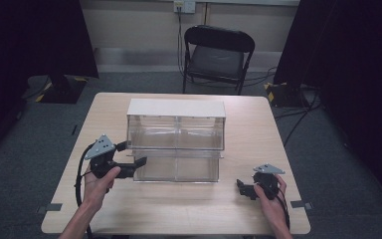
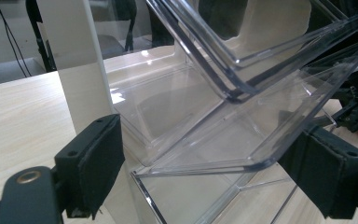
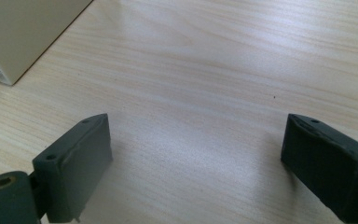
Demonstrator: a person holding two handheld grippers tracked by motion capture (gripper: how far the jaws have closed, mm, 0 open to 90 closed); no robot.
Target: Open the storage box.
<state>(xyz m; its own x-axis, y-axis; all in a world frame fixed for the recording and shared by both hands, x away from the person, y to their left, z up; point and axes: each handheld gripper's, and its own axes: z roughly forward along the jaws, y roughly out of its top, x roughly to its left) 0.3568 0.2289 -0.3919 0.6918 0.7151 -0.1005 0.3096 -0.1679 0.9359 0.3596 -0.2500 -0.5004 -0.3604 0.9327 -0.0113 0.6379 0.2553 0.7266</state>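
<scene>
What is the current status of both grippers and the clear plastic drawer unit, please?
Left gripper open at the clear plastic drawer unit with white frame, lower bin tilted out between its jaws. Right gripper open over bare wooden table. Nothing in the way.

1. Tables: 1, a light wood table (image 1: 179, 209) across the middle and lower part of the high view.
2. Clear bin units: 1, the storage unit (image 1: 176, 142) at centre frame, white top, 2 tiers of clear bins; the lower tier is tipped open.
3. Grippers: 2, left gripper (image 1: 132, 158) at lower left, right gripper (image 1: 242, 188) at lower right.
4. Hands: 2, left hand (image 1: 98, 186), right hand (image 1: 270, 199), bottom edge.
5. Chairs: 1, a black folding chair (image 1: 216, 57), top centre.
</scene>
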